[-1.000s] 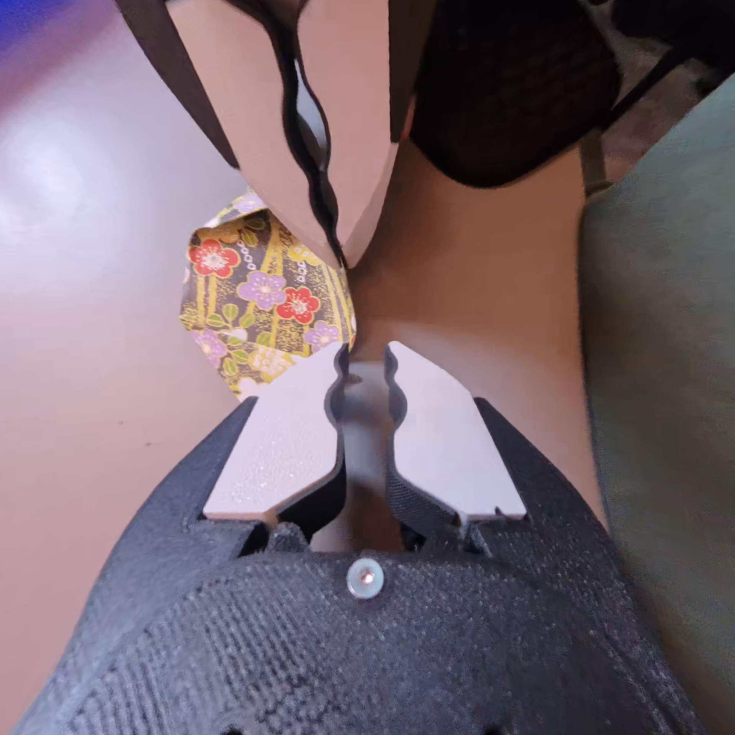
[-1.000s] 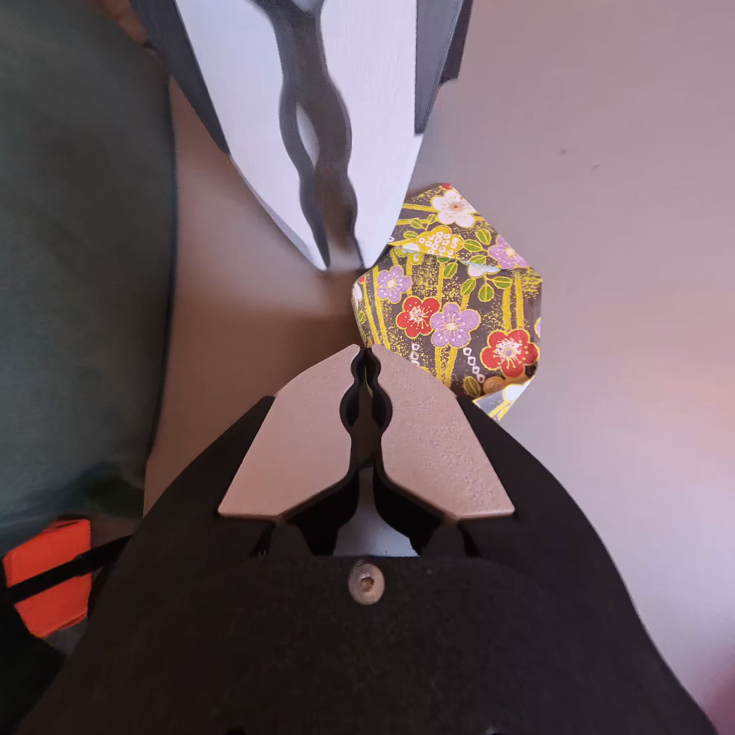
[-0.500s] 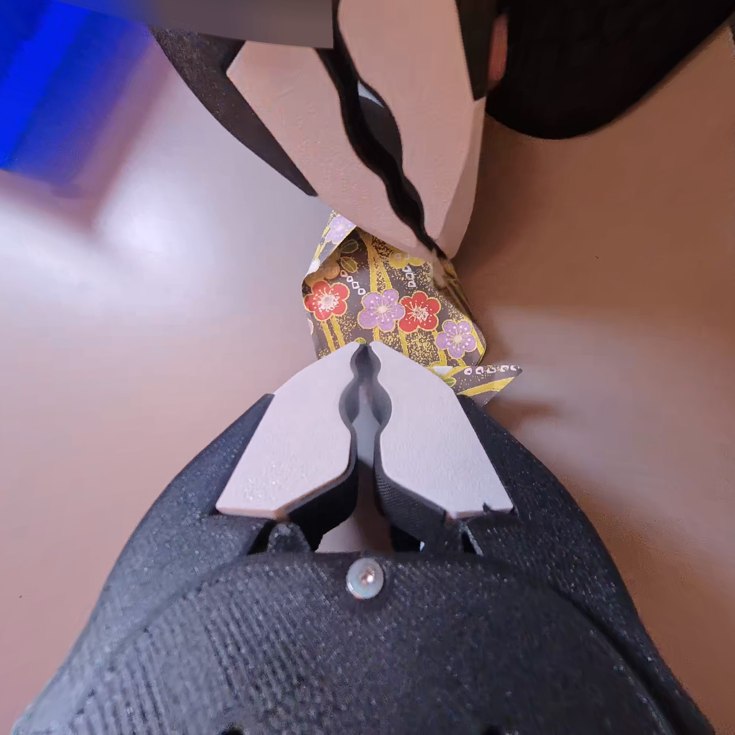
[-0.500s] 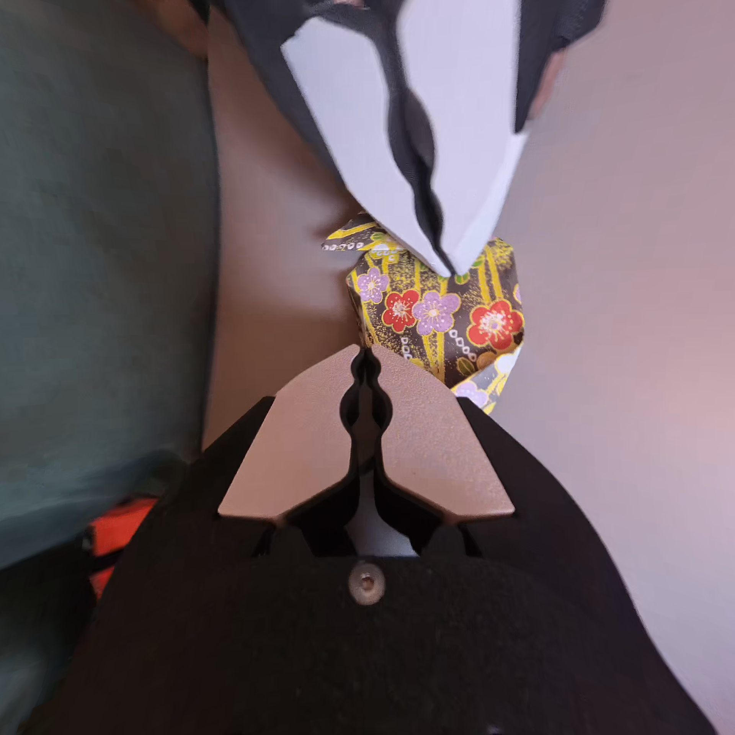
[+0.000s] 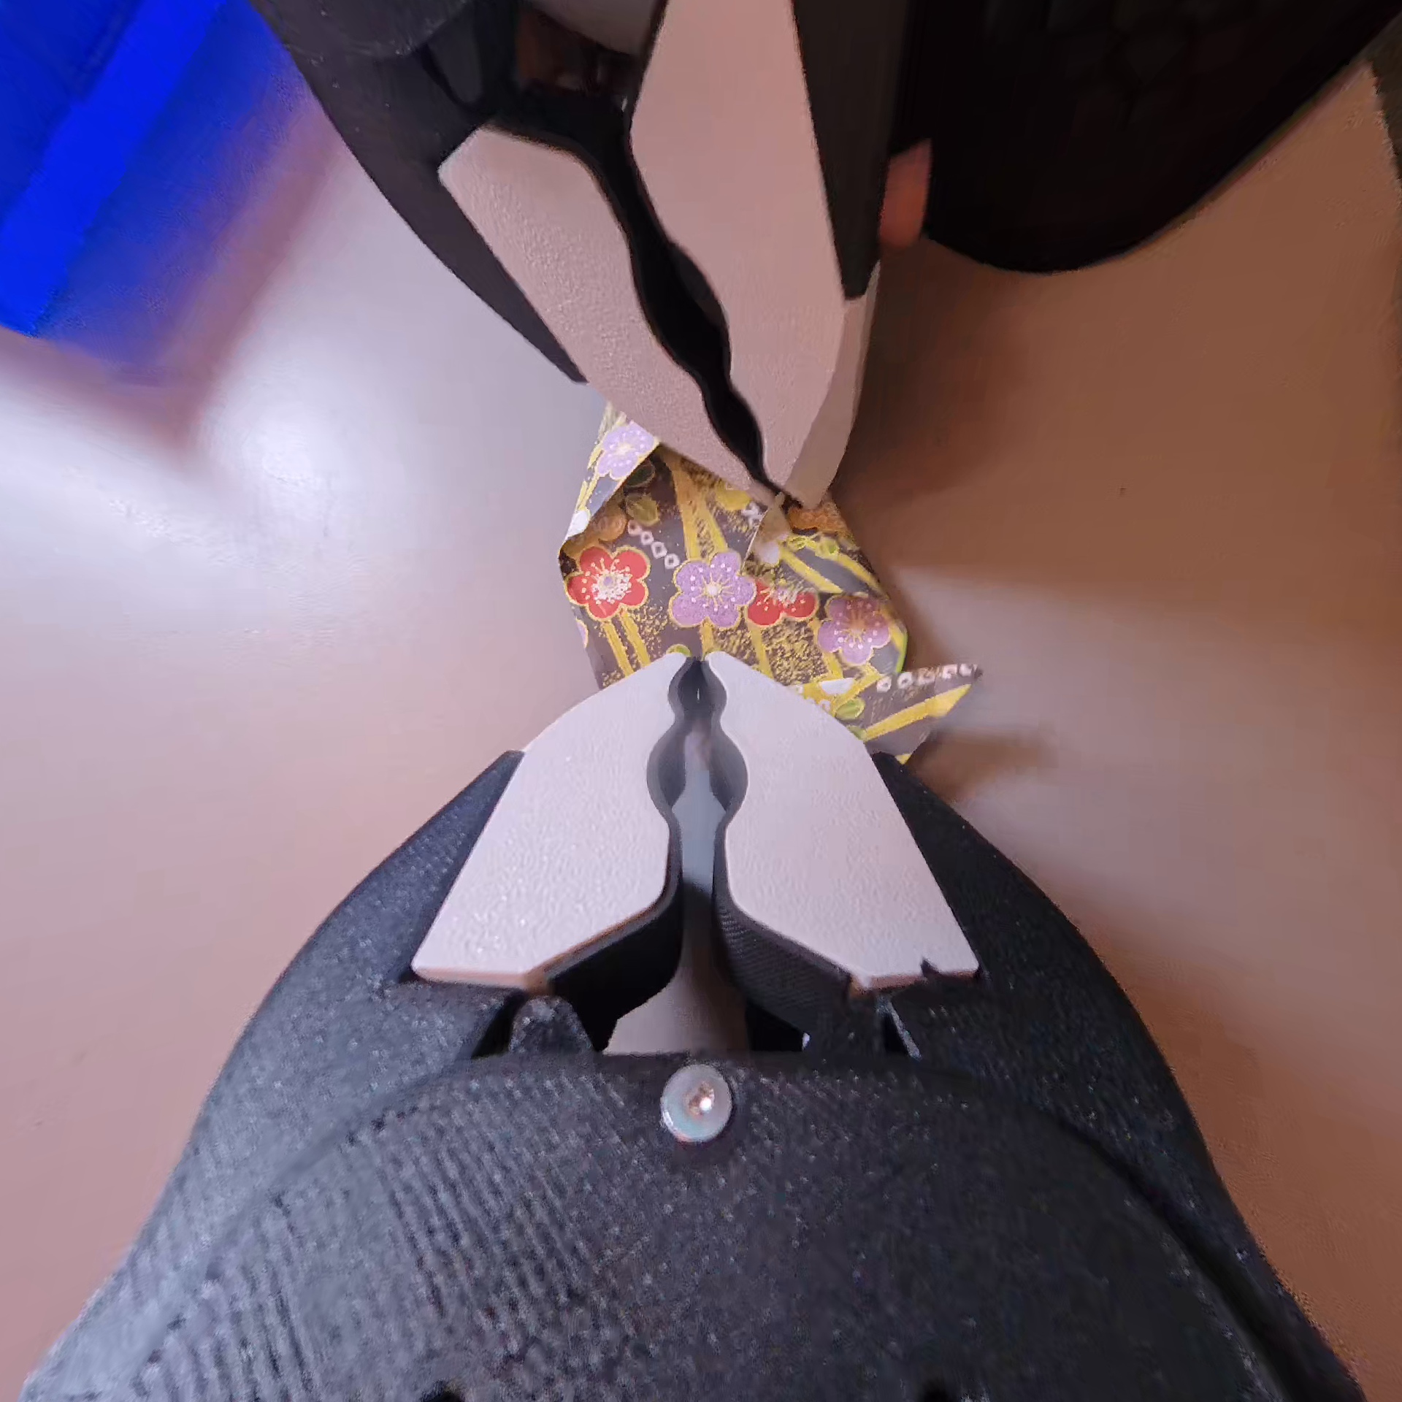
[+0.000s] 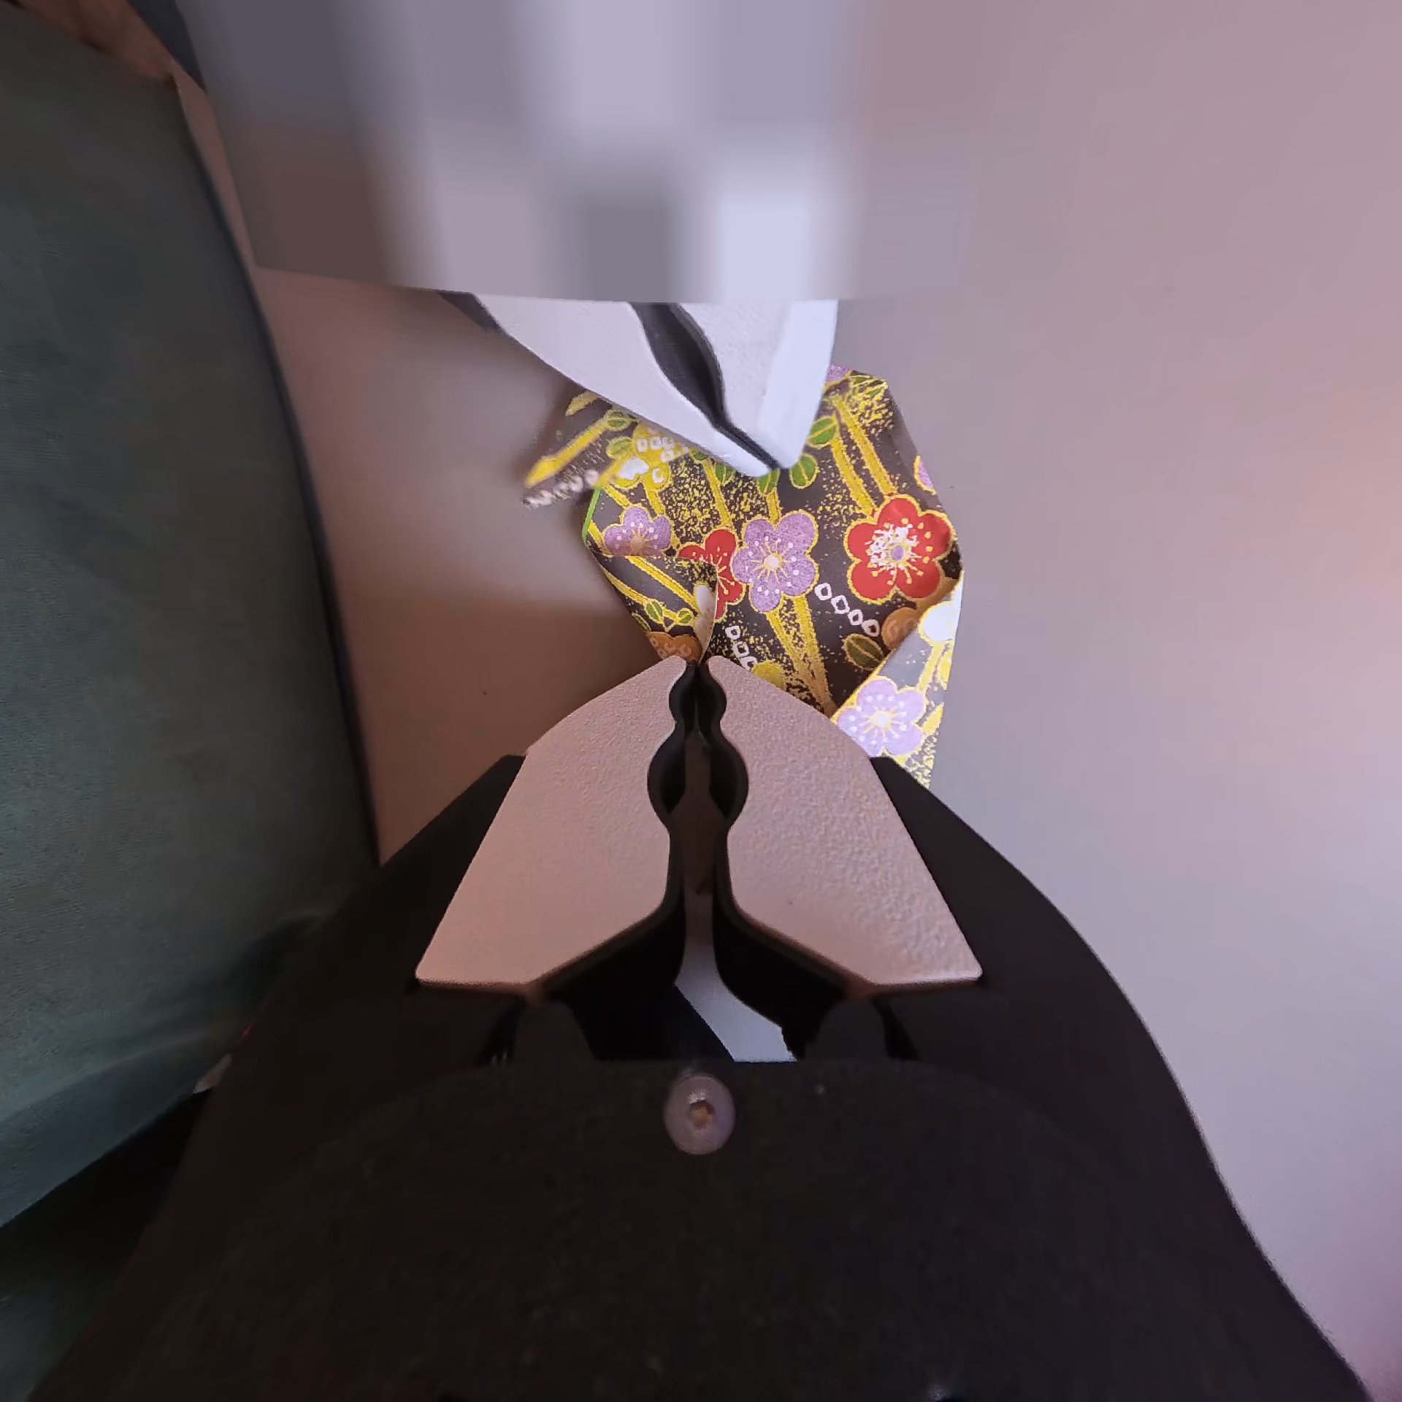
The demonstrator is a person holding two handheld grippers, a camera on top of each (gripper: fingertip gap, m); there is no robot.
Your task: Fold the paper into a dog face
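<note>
**Folded paper pinched from both ends**

Between the two tools, the dark folded paper patterned with red and purple flowers and gold stripes [image 5: 728, 599] was held just above, or perhaps touching, the plain pinkish-grey surface [image 5: 265, 683]; which of the two could not be told. The left tool [image 5: 699, 667], grey-fingered on a black textured body, had its tips closed on the paper's near edge. Opposite it, the right tool [image 6: 696, 667] was likewise closed, nipping a small raised crease at its own end of the paper. Each tool appeared in the other's view, coming in from the top with its tips on the far edge. A loose pointed flap [image 5: 922, 702] stuck out sideways near the left tool. A dull green cushion-like fabric [image 6: 136, 569] lay along the surface's edge.

The paper looked largely folded, so this seemed a late shaping step. The chief risk was tearing: two firm grips at opposite ends would rip thin paper if the tools pulled apart or twisted. A slipping tip could also undo the crease, or press a stray wrinkle across the face.
</note>
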